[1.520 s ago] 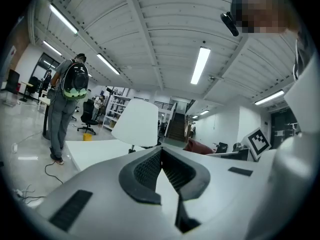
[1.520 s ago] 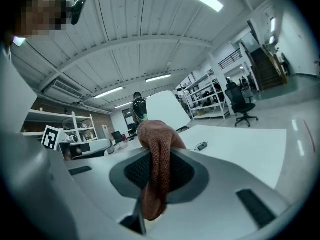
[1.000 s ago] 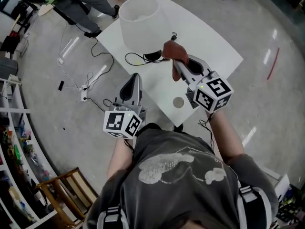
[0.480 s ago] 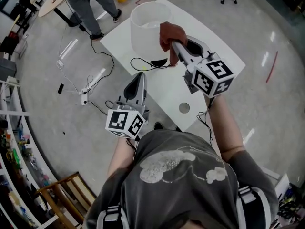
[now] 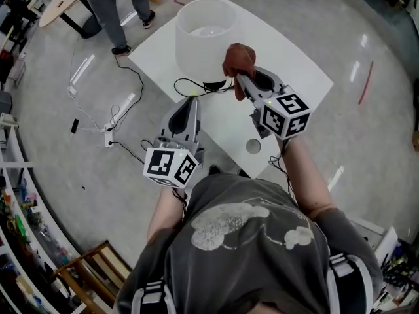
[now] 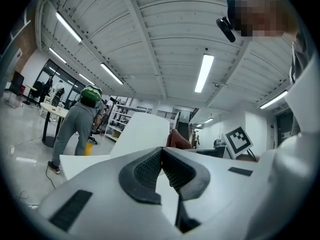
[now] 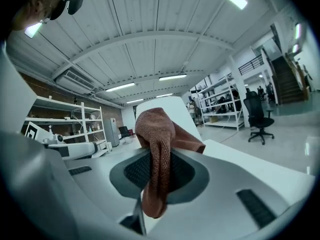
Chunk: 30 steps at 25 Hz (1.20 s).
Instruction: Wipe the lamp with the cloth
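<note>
A lamp with a white drum shade (image 5: pixel 206 34) stands on a white table (image 5: pixel 288 61), its black base partly hidden under the shade. My right gripper (image 5: pixel 239 78) is shut on a rust-brown cloth (image 5: pixel 237 59), held just right of the shade's lower edge; whether they touch is unclear. In the right gripper view the cloth (image 7: pixel 156 149) bunches between the jaws with the shade (image 7: pixel 165 111) behind it. My left gripper (image 5: pixel 186 106) hangs shut and empty near the table's front left edge. The left gripper view shows the shade (image 6: pixel 145 136) and cloth (image 6: pixel 177 140) ahead.
A black cord (image 5: pixel 196 87) loops from the lamp base off the table's left edge to a power strip (image 5: pixel 108 136) on the floor. A round hole (image 5: pixel 253 146) marks the table's near corner. A person (image 5: pixel 114 5) stands at the far left by a desk.
The right gripper with the cloth rose toward the shade, then settled beside its lower right edge. The left gripper edged forward toward the table.
</note>
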Each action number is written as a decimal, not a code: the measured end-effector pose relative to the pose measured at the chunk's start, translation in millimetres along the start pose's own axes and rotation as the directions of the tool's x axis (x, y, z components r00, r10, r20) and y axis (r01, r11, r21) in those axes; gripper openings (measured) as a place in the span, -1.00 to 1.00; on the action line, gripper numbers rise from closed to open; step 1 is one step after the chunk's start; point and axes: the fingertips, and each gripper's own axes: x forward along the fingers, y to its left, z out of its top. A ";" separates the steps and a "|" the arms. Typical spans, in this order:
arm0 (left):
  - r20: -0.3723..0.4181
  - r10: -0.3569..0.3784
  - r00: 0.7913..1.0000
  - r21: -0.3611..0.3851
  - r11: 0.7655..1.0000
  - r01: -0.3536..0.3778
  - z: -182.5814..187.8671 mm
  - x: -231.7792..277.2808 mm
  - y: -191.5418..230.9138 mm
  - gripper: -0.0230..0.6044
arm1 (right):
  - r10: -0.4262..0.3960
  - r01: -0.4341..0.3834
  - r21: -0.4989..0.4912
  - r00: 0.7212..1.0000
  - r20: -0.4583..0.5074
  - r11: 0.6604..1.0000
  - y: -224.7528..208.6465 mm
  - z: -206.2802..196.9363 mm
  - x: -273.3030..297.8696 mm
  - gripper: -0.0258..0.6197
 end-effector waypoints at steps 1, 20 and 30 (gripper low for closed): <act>-0.006 -0.004 1.000 -0.006 1.000 0.004 -2.2 0.3 1.5 -0.91 | -0.009 0.009 0.006 1.000 -0.016 1.000 -1.7 -8.0 0.5 -0.74; -0.058 -0.031 0.998 -0.078 0.997 0.026 -39.1 15.1 12.9 -0.91 | -0.167 0.170 0.043 0.983 -0.073 0.984 -54.7 -42.3 -38.0 -0.74; 0.015 0.168 0.986 0.000 0.986 -0.168 -11.5 32.0 6.3 -0.91 | 0.036 -0.035 -0.014 0.995 0.094 0.999 -85.7 67.3 -5.6 -0.74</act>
